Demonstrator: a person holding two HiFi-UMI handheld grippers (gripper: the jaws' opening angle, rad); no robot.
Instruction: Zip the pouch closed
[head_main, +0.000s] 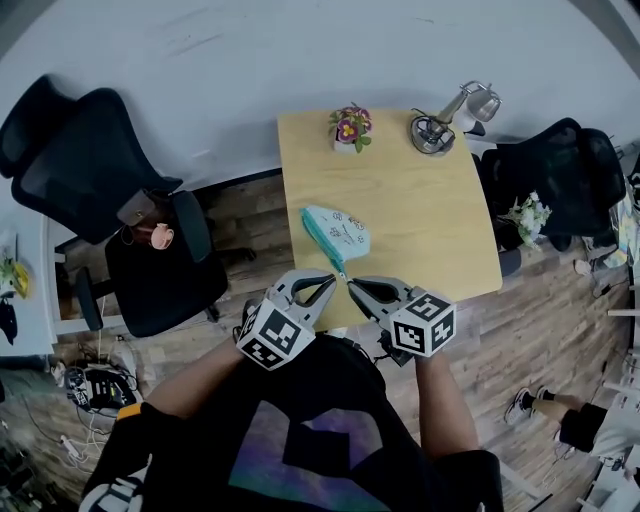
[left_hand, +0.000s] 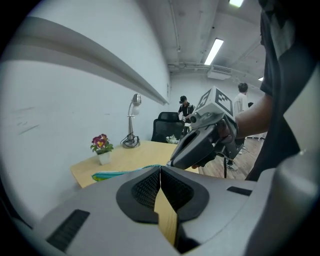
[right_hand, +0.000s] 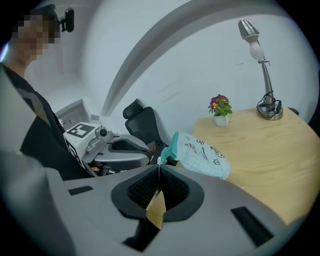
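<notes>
One teal pouch (head_main: 340, 230) lies at the counter's (head_main: 430, 230) near edge, its pull tab (right_hand: 159, 161) pinched by the right gripper (head_main: 352, 283), while the left gripper (head_main: 330, 279) is closed on nothing; zipping looks unfinished.

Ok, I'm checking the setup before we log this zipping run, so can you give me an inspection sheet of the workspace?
Surface: wooden table, holding three things.
Job's things: pouch, its near end at the gripper tips; whether the zip is open cannot be told.
Clutter: flower pot and lamp at the far edge.
Grippers: left gripper shut, nothing seen between its jaws; right gripper shut on the pouch's near end.
Cables: cord coiled at the lamp's base; loose cables on the floor at the left.
Surroundings: black chairs on both sides, wooden floor, white wall.
</notes>
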